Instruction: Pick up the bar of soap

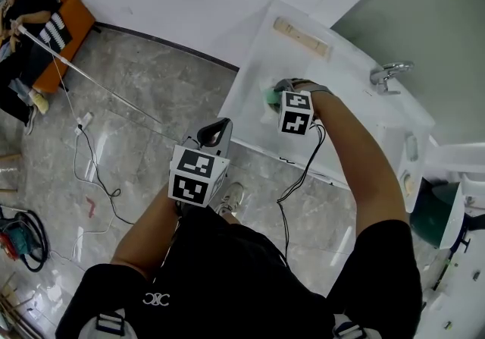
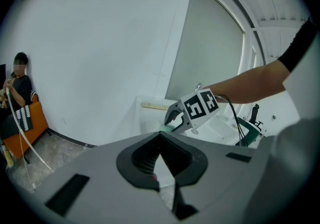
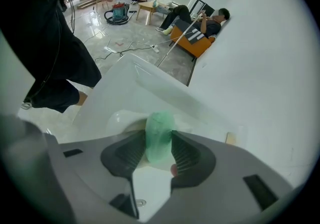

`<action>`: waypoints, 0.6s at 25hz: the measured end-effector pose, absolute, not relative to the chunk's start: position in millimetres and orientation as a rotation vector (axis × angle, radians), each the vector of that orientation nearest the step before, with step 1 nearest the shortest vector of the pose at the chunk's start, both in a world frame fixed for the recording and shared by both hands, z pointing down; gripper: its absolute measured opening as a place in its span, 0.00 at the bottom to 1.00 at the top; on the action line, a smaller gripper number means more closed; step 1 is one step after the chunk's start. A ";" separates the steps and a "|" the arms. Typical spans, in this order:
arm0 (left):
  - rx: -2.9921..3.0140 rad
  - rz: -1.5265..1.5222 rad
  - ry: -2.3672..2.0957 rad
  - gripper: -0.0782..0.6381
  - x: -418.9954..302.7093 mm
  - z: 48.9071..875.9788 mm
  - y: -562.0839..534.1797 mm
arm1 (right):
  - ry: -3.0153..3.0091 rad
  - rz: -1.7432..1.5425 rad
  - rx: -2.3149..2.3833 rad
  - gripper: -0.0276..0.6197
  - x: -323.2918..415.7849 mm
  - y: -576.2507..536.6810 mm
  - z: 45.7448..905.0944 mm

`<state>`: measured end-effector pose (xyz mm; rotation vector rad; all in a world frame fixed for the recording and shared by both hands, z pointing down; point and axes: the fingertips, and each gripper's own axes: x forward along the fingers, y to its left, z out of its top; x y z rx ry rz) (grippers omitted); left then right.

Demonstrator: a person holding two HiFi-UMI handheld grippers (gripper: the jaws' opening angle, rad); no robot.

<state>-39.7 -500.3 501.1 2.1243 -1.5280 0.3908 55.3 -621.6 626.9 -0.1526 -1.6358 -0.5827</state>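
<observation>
Two grippers in view: right gripper (image 3: pixel 159 137) points down over the white sink (image 1: pixel 341 72) at far right, jaws clamped on the green bar of soap (image 3: pixel 160 120), both pads touching it. Left gripper (image 2: pixel 160 135) sits nearer, left of the sink, jaws closed, empty.

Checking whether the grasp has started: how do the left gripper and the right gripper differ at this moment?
The right gripper has the green bar of soap between its jaws, with its pads against both sides; the left gripper is shut on nothing. The right gripper reaches over the white basin, while the left gripper hangs back over the floor. Both have grey bodies and black ribbed pads.
</observation>
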 end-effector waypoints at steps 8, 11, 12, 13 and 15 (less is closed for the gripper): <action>2.132 0.396 -1.508 0.12 -47.1 504.2 -501.9 | -1.502 -0.527 -0.259 0.43 57.3 -623.0 624.7; 2.121 0.388 -1.508 0.12 -52.2 507.7 -502.1 | -1.479 -0.561 -0.309 0.43 56.3 -621.7 626.1; 2.118 0.383 -1.510 0.12 -53.5 509.1 -502.9 | -1.472 -0.573 -0.324 0.43 56.0 -621.3 626.4; 2.116 0.378 -1.511 0.12 -54.5 510.7 -503.9 | -1.466 -0.583 -0.338 0.43 56.0 -620.8 626.9; 2.111 0.372 -1.508 0.12 -55.0 513.8 -505.6 | -1.456 -0.592 -0.363 0.43 56.6 -619.7 628.0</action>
